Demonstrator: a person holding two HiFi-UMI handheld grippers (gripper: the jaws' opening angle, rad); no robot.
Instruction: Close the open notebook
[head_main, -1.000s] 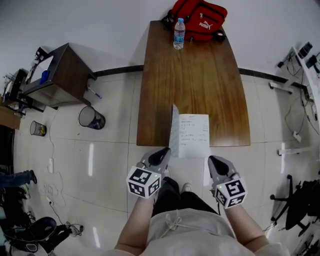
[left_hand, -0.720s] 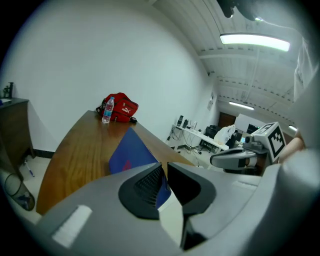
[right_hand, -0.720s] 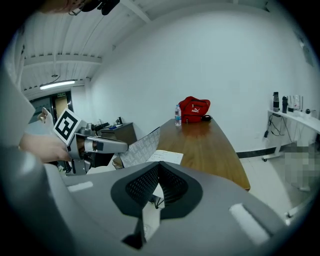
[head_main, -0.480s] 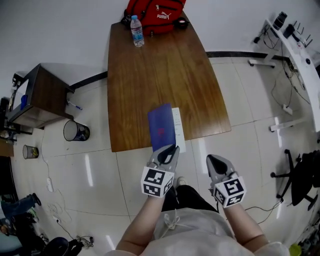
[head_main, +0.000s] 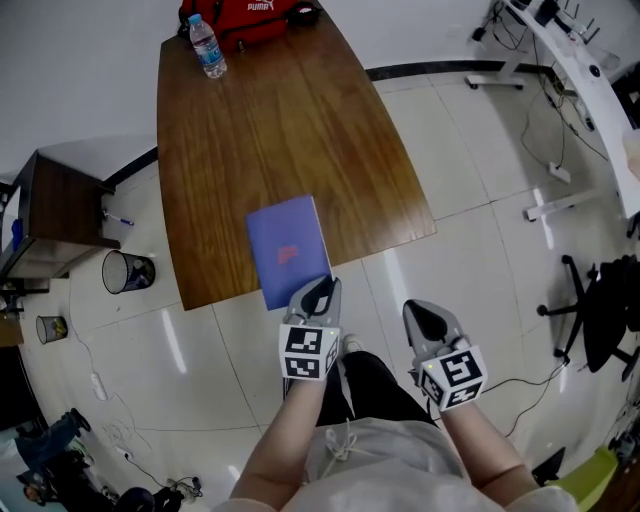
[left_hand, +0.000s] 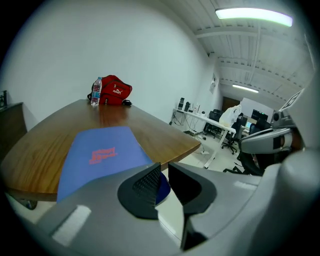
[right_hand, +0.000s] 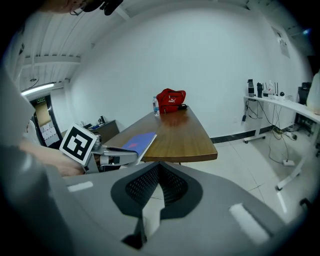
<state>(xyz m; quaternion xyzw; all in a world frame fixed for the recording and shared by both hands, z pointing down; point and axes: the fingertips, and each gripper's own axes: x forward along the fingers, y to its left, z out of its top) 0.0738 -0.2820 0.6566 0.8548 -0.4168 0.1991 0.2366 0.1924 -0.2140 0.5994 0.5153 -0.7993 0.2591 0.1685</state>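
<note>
Notebook (head_main: 288, 250): closed, blue cover up, at the table's (head_main: 270, 130) near edge, its near end overhanging | Step, as judged: release; back straight off without snagging that end | Left gripper (head_main: 317, 297): jaws slightly parted, just been opening, nothing between them, notebook just beyond the tips | Right gripper (head_main: 424, 318): jaws together, empty.

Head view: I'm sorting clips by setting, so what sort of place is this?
Likely an office or lab: a long wooden table, an office chair on the tiled floor, and a waste bin.
</note>
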